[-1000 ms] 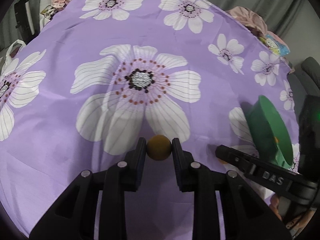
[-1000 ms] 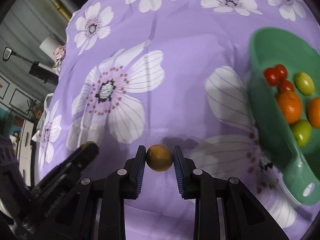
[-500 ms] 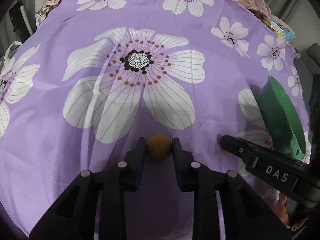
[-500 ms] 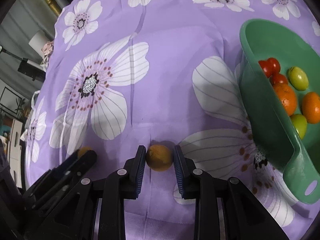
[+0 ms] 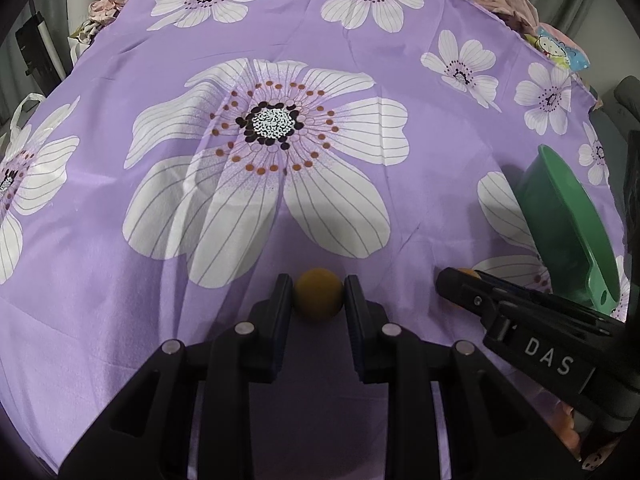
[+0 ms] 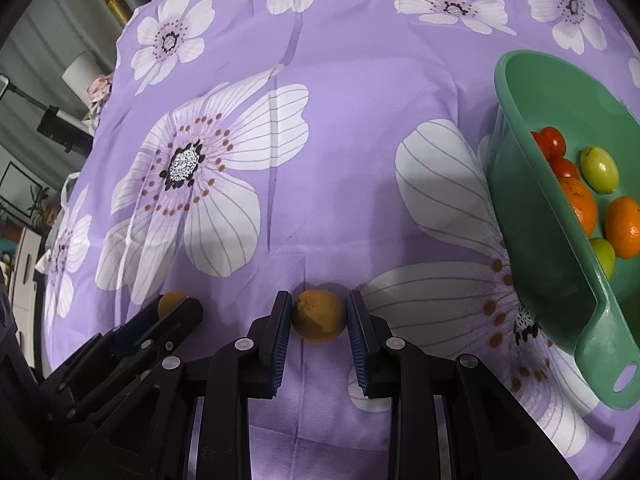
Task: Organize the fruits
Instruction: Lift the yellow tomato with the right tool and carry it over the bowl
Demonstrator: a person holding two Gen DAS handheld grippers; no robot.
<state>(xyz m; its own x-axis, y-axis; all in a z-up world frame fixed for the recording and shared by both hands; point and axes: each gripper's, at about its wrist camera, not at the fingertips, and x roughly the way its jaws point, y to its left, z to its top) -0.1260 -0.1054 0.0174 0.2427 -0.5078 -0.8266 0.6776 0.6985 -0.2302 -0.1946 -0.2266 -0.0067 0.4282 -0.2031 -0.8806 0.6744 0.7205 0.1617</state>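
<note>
A small brown fruit [image 5: 319, 294] is clamped in the left tool [image 5: 319, 296], and a second brown fruit [image 6: 319, 316] is clamped in the right tool [image 6: 319, 318]; both are held low over the purple flowered cloth [image 5: 360, 92], and whether they are touching it cannot be told. The green basin [image 6: 532, 216] stands just to the right and already holds red, green and orange fruits. The task is therefore judged mostly done, with these two fruits left to be carried to the basin. No other loose fruit can be seen on the cloth. The basin is cut off at the frame edge, so its full contents cannot be made out, and the worktop under the cloth is hidden.
</note>
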